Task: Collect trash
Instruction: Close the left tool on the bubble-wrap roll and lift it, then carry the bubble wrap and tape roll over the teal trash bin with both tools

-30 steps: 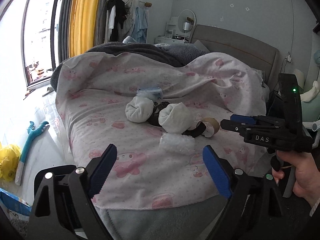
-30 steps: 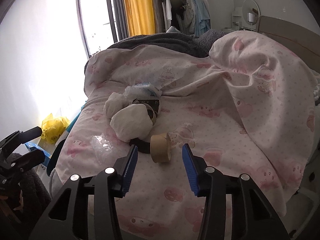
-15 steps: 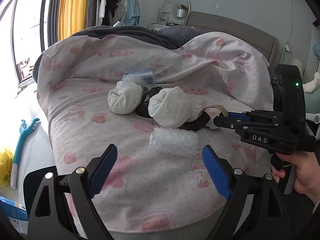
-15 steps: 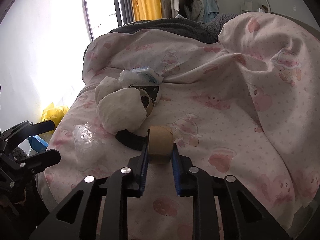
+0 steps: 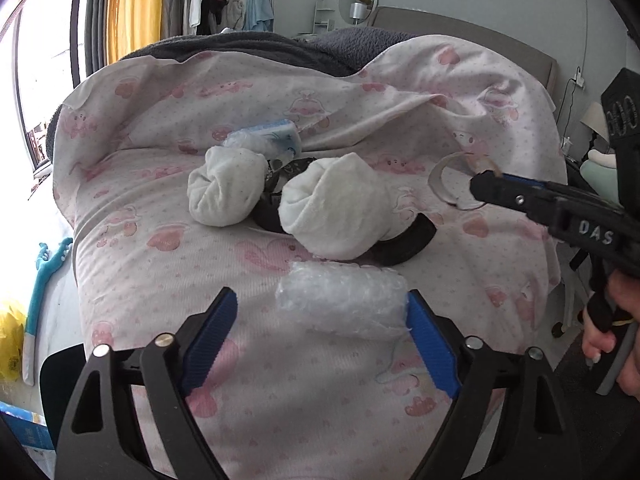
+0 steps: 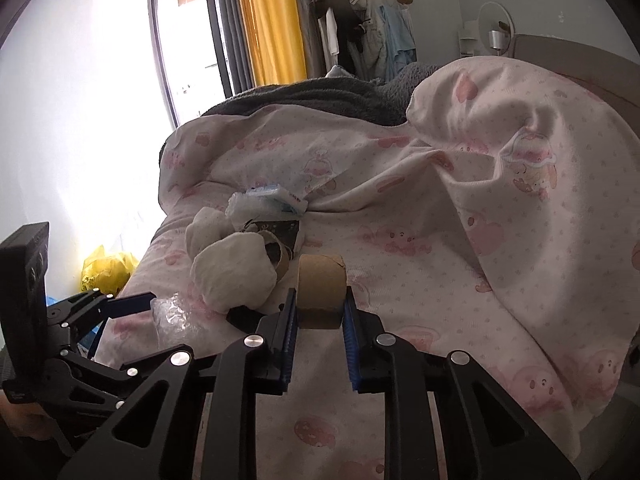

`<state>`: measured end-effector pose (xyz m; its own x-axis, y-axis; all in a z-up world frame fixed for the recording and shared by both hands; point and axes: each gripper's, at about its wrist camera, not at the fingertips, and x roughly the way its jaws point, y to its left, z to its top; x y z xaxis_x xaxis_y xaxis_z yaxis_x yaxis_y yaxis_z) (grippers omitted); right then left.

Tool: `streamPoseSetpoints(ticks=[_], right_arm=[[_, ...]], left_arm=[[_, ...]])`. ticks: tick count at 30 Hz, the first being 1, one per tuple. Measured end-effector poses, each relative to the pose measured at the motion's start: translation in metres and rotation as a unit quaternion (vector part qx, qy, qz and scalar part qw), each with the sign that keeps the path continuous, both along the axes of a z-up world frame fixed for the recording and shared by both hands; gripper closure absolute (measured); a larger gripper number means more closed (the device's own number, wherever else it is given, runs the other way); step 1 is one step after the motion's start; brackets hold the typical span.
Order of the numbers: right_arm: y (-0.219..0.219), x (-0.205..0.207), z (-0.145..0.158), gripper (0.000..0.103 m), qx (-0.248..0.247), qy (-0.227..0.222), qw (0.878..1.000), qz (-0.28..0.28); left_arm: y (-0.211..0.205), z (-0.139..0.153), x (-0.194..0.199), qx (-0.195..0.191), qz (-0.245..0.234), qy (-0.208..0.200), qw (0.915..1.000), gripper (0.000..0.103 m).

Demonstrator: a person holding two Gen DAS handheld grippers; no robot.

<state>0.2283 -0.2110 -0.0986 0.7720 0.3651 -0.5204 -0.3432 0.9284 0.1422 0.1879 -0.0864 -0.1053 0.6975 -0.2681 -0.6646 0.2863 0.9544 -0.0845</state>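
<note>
Brown tape roll (image 6: pixel 321 294) now lifted, clamped.

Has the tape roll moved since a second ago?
Yes. The tape roll, clamped in the right gripper, has lifted clear of the black band it leaned against.

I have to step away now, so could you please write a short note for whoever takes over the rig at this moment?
Right gripper: shut on the tape roll, held just above the bedspread.
Left gripper: open, with the bubble wrap between its fingers, not yet gripped.
On the bed: two white sock bundles, a black band under one, and a blue and white packet behind.
Done: tape roll grabbed.
Left: close on the bubble wrap, drop off both, then collect the remaining trash. No bin is clearly in view.
</note>
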Motion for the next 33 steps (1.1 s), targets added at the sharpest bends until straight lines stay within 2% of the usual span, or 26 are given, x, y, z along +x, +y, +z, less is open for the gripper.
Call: streamPoseSetpoints(ticks=[3, 9, 15, 25, 33], right_arm=[[0.004, 0.000, 0.007, 0.082, 0.012, -0.006, 1.000, -0.001], [0.031, -0.003, 0.019, 0.082, 0.010, -0.017, 1.000, 0.017], [0.064, -0.006, 0.033, 0.082, 0.014, -0.027, 0.999, 0.041], [0.140, -0.012, 0.047, 0.082, 0.005, -0.019, 0.995, 0.097], [0.217, -0.019, 0.044, 0.082, -0.015, 0.007, 0.988, 0.156]], left_arm=[[0.008, 0.002, 0.007, -0.013, 0.010, 0.004, 0.9999, 0.038], [0.031, 0.014, 0.000, -0.037, 0.022, -0.015, 0.9990, 0.040], [0.065, 0.021, -0.008, -0.027, 0.058, -0.026, 0.9976, 0.040], [0.153, 0.007, -0.015, -0.029, 0.145, 0.021, 0.9888, 0.040], [0.220, -0.017, -0.030, -0.004, 0.205, 0.055, 0.9772, 0.039]])
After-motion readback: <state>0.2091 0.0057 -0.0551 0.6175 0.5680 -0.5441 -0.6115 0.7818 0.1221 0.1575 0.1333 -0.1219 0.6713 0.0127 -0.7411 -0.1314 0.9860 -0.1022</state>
